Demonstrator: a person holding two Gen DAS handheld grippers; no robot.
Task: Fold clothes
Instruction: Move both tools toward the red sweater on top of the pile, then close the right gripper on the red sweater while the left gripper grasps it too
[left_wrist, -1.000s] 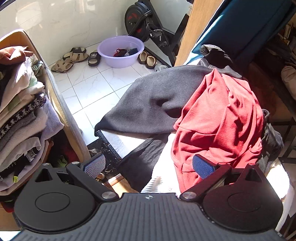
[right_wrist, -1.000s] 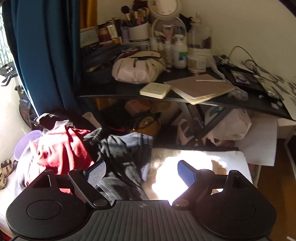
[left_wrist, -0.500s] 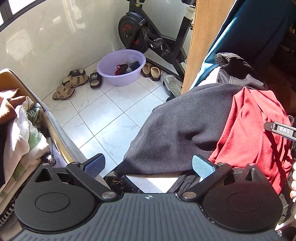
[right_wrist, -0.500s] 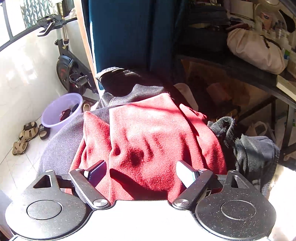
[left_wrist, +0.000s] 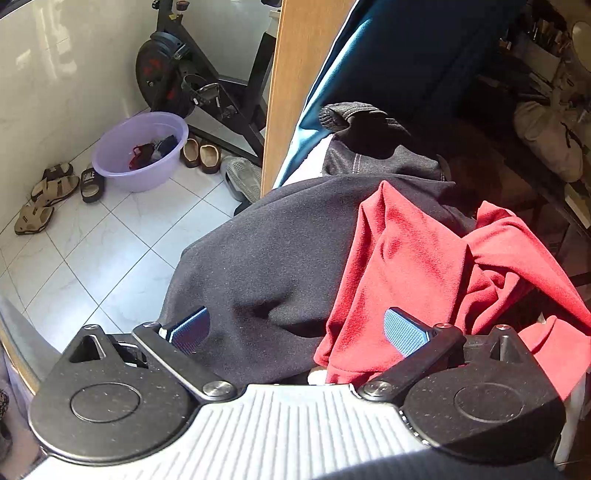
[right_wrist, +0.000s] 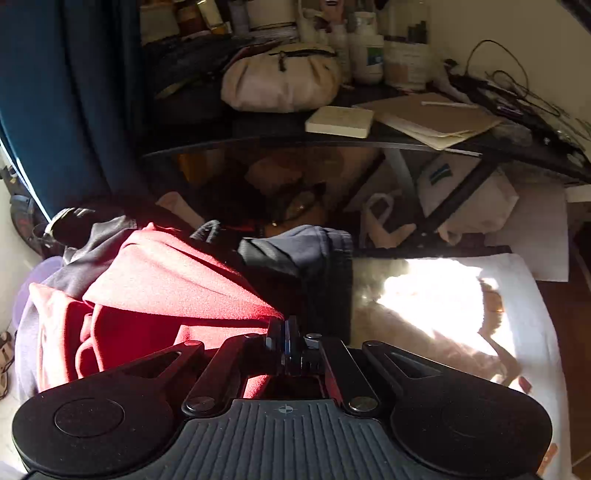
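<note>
Clothes lie heaped before you: a red garment (left_wrist: 424, 258) draped over a dark grey fleece (left_wrist: 258, 251). Your right gripper (right_wrist: 287, 338) has just closed its jaws, pads together on a fold at the red garment's edge (right_wrist: 177, 288). Your left gripper (left_wrist: 295, 326) stands wide open, holding nothing, one pad over the fleece, the other over the red cloth. Both fabrics look soft, fuzzy and creased. Left of the pile, tiled floor (left_wrist: 92, 251) lies open up to a purple basin (left_wrist: 140, 151); right of it, a sunlit white surface (right_wrist: 517, 295) is bare.
</note>
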